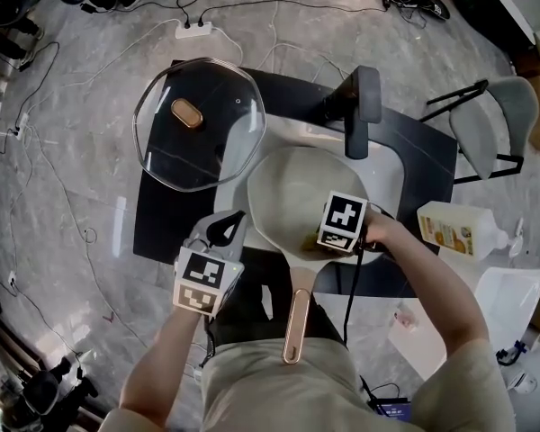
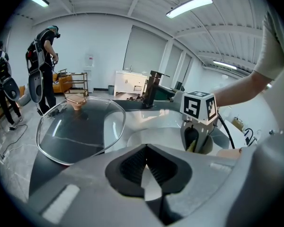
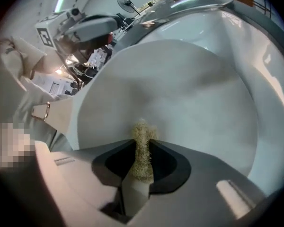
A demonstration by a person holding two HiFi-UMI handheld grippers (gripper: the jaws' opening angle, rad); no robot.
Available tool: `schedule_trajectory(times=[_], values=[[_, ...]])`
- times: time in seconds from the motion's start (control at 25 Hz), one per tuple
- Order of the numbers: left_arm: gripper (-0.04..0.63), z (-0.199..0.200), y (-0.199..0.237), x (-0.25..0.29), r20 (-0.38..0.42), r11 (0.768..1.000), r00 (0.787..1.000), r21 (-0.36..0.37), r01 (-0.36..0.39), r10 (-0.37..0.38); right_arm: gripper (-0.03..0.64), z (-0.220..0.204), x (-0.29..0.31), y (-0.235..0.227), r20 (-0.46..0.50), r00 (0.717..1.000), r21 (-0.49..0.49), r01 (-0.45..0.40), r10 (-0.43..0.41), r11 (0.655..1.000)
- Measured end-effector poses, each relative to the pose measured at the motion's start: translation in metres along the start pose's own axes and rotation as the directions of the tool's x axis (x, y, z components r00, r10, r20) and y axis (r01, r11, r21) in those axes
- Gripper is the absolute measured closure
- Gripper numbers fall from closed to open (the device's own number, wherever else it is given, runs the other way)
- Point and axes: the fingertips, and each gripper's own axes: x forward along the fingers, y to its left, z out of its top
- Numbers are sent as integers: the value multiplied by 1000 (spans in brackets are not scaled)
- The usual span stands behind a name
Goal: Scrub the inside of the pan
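As I stand over the dark desk [image 1: 157,232], it fills the middle of the head view, with a white sink [image 1: 387,174] let into its right half.

- Glass lid [image 1: 198,124]: lies flat on the desk, left of the sink, with its copper-toned knob [image 1: 187,112] up. It overlaps the sink's left edge.
- Pan [image 1: 292,196]: pale, round, sitting in the sink. Its handle [image 1: 297,318] is pinkish and points back toward me over the desk's near edge.
- Faucet [image 1: 360,111]: dark, at the sink's far side, spout reaching over the basin.
- Bottle [image 1: 454,228]: white with an orange label, lying off the desk's right edge.
- Left gripper [image 1: 225,228]: just beside the pan's near-left rim, over the desk. In the left gripper view its jaws meet at the tips with nothing between them. I cannot tell whether it touches the pan.
- Right gripper [image 1: 319,241]: angled down inside the pan on the handle side. Its jaws are clamped on a scrubber [image 3: 142,150], a straw-coloured fibrous tuft.
- Scrubber tip: sticks out past the jaws, against the pan's near inner wall [image 3: 180,89].
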Motion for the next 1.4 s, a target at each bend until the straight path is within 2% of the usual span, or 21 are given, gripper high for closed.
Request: schedule_trajectory(times=[0.08, 0.2, 0.52, 0.84, 1.0, 1.12, 1.28, 1.4], values=[[594, 1, 2, 0, 7, 1000, 1000, -12, -2, 2, 523, 20, 3, 7, 56, 998, -9, -35, 36, 999], [594, -1, 5, -1, 4, 1000, 1000, -10, -3, 3, 523, 51, 8, 4, 126, 992, -35, -8, 13, 999], [594, -7, 7, 2, -3, 1000, 1000, -19, 0, -1, 522, 104, 6, -50, 248, 952, -53, 197, -178, 979], [594, -16, 19, 4, -10, 999, 1000, -36, -5, 5, 522, 105, 1, -121, 328, 874, 48, 365, -360, 930], [594, -16, 21, 6, -11, 999, 1000, -41, -3, 3, 522, 82, -6, -152, 277, 831, 145, 461, -483, 876], [594, -14, 21, 8, -15, 1000, 1000, -31, 4, -5, 522, 63, -14, -164, 229, 803, 173, 522, -550, 835], [594, -10, 16, 9, -25, 1000, 999, -10, 26, -26, 523, 24, -25, -169, 76, 775, 113, 619, -628, 777], [594, -6, 13, 7, -29, 999, 999, -11, 34, -34, 525, -5, -24, -159, -65, 772, 13, 634, -632, 773]])
